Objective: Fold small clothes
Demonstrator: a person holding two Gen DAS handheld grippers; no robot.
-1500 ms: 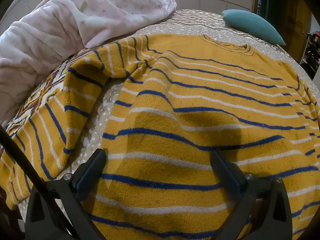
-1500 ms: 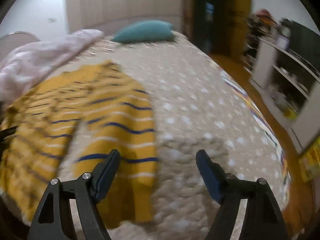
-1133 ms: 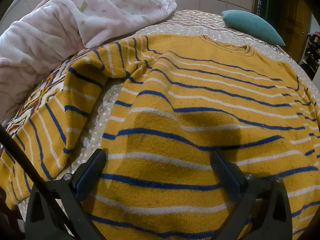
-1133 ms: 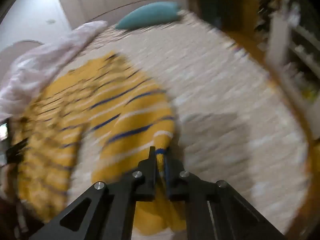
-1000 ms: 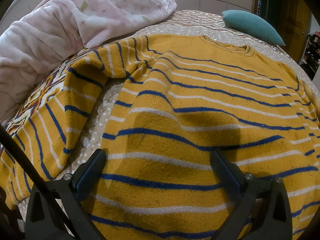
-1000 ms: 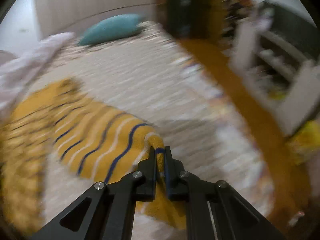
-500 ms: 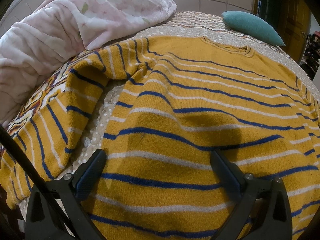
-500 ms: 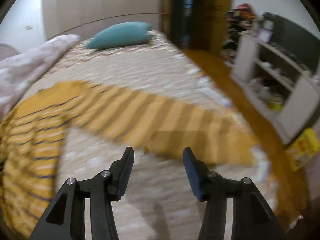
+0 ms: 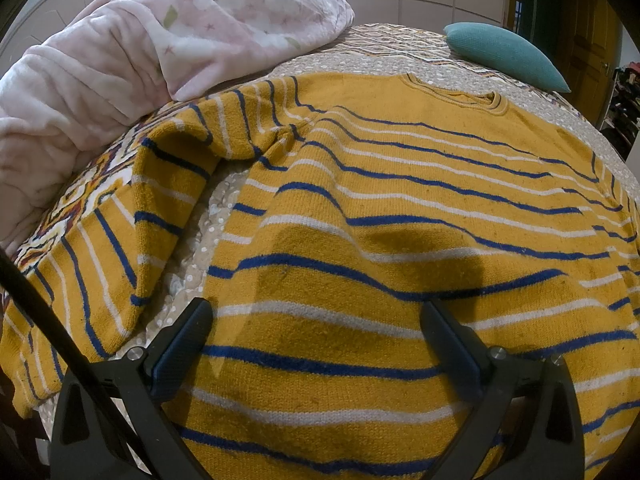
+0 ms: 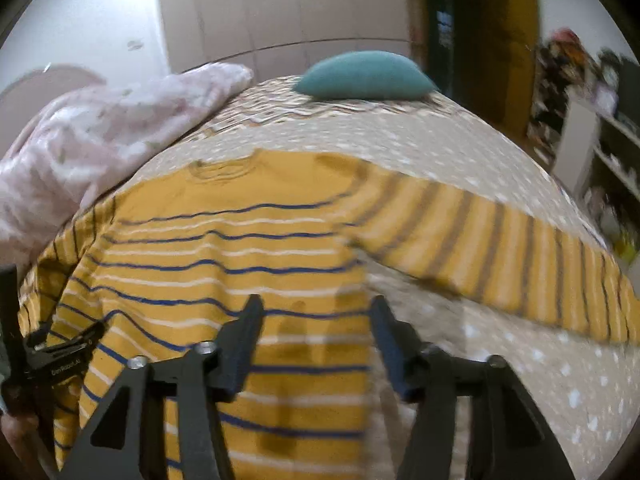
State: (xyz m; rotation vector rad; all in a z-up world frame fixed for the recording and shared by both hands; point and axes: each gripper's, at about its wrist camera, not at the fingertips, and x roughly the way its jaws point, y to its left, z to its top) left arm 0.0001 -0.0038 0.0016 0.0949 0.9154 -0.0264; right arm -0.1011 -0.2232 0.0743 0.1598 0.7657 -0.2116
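Both the left gripper (image 9: 316, 344) and right gripper (image 10: 316, 344) hang with jaws apart, the right's just opened and empty, over a mustard-yellow knitted sweater with blue and white stripes (image 9: 400, 208), whose bunched sleeve (image 9: 160, 184) risks a lopsided fold.

One striped sweater (image 9: 400, 200), one teal pillow (image 9: 504, 56), one pink blanket (image 9: 160, 48).

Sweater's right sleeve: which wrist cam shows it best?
Right wrist view. The striped sleeve lies stretched out across the dotted bedspread, whole length visible though motion-blurred, beyond the open right gripper, which holds nothing. The left wrist view shows only where it joins the sweater at the frame's right edge.
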